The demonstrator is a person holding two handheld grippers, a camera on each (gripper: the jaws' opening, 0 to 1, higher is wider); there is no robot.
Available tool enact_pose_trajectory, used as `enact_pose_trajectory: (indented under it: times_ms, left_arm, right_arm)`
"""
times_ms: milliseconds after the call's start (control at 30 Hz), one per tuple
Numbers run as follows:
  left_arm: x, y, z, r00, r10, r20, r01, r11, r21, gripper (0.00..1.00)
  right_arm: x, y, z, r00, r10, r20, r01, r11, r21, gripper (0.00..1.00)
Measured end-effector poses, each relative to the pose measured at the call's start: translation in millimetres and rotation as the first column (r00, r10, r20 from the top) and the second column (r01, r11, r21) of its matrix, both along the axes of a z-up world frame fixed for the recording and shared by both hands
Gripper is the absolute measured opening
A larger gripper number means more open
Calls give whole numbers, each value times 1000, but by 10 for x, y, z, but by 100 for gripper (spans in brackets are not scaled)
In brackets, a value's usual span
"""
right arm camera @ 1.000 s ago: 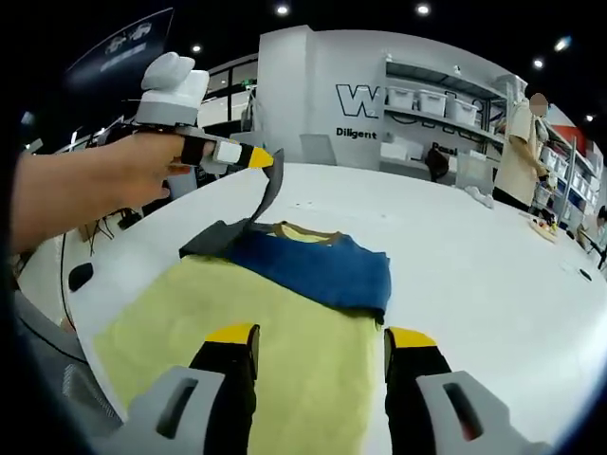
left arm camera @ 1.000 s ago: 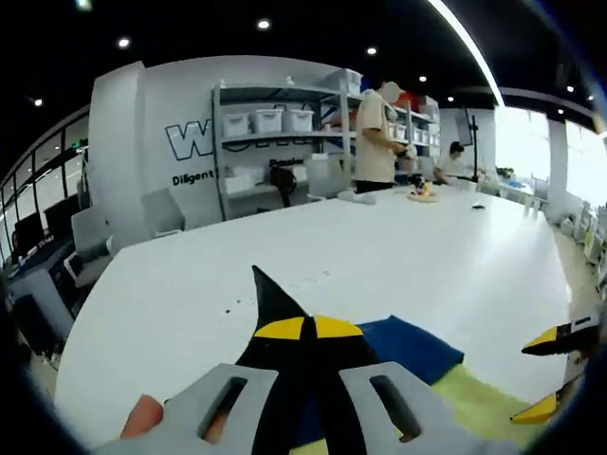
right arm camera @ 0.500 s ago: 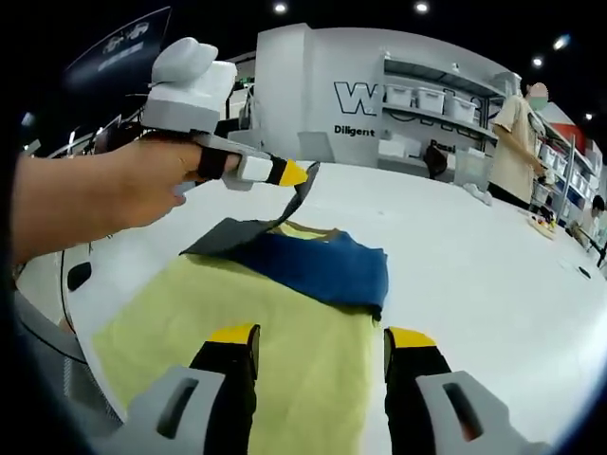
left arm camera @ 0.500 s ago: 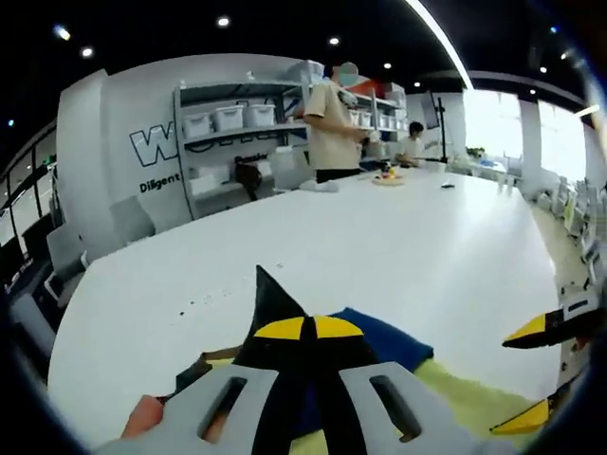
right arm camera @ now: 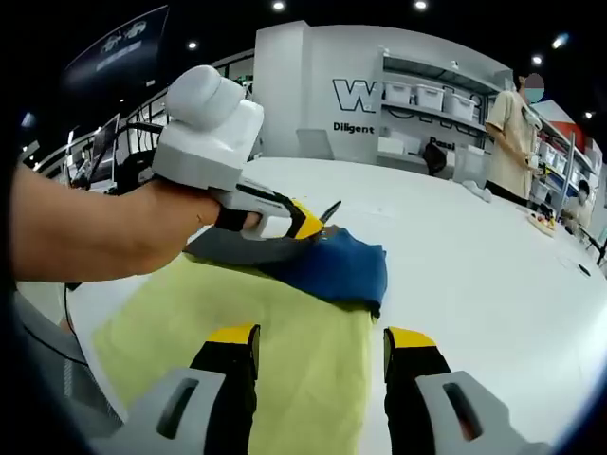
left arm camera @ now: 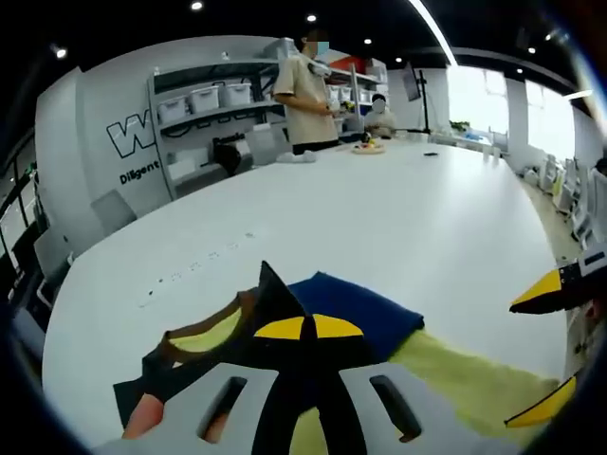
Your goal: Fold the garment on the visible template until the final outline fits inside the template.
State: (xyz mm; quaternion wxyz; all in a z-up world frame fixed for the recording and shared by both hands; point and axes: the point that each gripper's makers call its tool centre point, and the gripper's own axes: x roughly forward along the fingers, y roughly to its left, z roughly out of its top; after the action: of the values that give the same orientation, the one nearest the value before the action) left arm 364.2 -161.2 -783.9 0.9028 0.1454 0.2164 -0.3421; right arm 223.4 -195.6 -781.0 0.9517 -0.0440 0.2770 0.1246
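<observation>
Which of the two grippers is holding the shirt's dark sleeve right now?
The left gripper: its jaws are shut on the dark sleeve. The right gripper hangs open over the yellow body.

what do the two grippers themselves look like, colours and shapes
Both match: grey slotted finger bases, black jaws, yellow tips. The right gripper shows two blunt yellow-capped jaws; the left gripper has tips meeting in a yellow half-oval. In the right gripper view, the left gripper carries a rounded white housing.

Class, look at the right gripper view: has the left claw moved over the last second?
Yes. The left claw, shut on the dark sleeve, has swung down and toward the blue part of the garment.
</observation>
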Motion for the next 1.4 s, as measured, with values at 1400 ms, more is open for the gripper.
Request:
enact_pose_trajectory:
  times_ms: [1400]
  left_arm:
    - [-295,-302,-782,969,-96,-229,102,995,14,0]
  right_arm:
    - [-5,-12,-73,1000,0,-25,0,1000,-18,51]
